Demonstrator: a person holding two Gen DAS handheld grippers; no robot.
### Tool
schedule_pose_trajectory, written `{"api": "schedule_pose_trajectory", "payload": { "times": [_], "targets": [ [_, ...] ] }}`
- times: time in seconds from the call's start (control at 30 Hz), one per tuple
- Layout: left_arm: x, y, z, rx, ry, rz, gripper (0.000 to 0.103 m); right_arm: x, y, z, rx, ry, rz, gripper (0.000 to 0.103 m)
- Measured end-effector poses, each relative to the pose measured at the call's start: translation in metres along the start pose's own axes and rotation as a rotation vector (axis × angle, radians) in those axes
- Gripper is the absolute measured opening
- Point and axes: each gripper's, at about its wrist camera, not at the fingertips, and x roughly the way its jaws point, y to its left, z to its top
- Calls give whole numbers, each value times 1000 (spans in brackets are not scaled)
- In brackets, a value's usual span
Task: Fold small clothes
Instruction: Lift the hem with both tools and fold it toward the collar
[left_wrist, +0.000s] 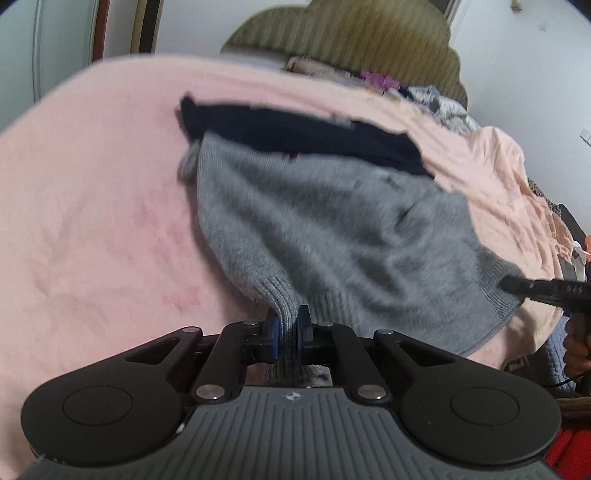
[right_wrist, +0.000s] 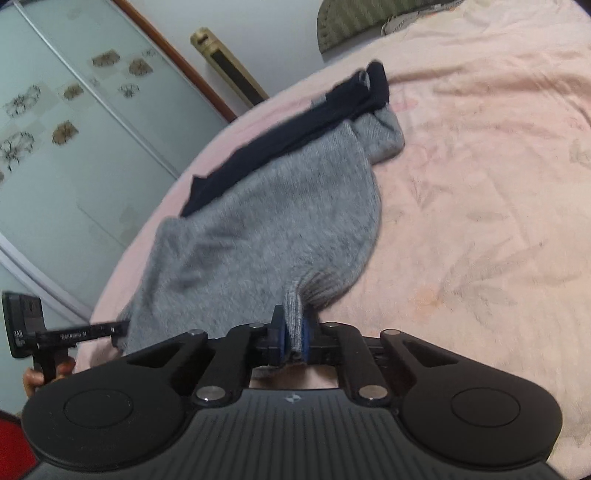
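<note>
A small grey knit sweater (left_wrist: 317, 221) with a dark navy upper part (left_wrist: 295, 129) lies on a pink bed cover (left_wrist: 92, 203). My left gripper (left_wrist: 289, 325) is shut on the ribbed hem at one lower corner. My right gripper (right_wrist: 293, 328) is shut on the ribbed hem (right_wrist: 321, 284) at the other corner. The sweater (right_wrist: 258, 221) is lifted at the hem and stretched between both grippers, while its navy part (right_wrist: 295, 129) rests on the bed. The right gripper also shows at the right edge of the left wrist view (left_wrist: 535, 290); the left one shows in the right wrist view (right_wrist: 74, 336).
A pile of other clothes (left_wrist: 406, 88) lies at the head of the bed by an olive headboard (left_wrist: 351, 40). A sliding glass wardrobe door (right_wrist: 74, 129) stands beside the bed. The pink cover (right_wrist: 480, 184) stretches wide to the right of the sweater.
</note>
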Motion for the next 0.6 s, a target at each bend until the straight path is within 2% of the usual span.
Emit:
{"api": "schedule_pose_trajectory", "payload": {
  "times": [0.13,0.27,0.33,0.43,0.6],
  "targets": [
    [-44,-9,19,-20,-121,-72,8,-34,20,18,-31,-105,66,8],
    [-89,-14,32,-15,-212,-149,8,-71,43,31,-74,-190,113,8],
    [-101,-18,37,-11,-245,-161,8,-86,48,36,-81,-231,140,8],
    [-100,-19,53,-10,-280,-132,8,-91,54,48,-99,-263,143,8],
    [-59,-18,102,-48,-285,-103,9,-64,50,83,-85,-294,132,8]
  ]
}}
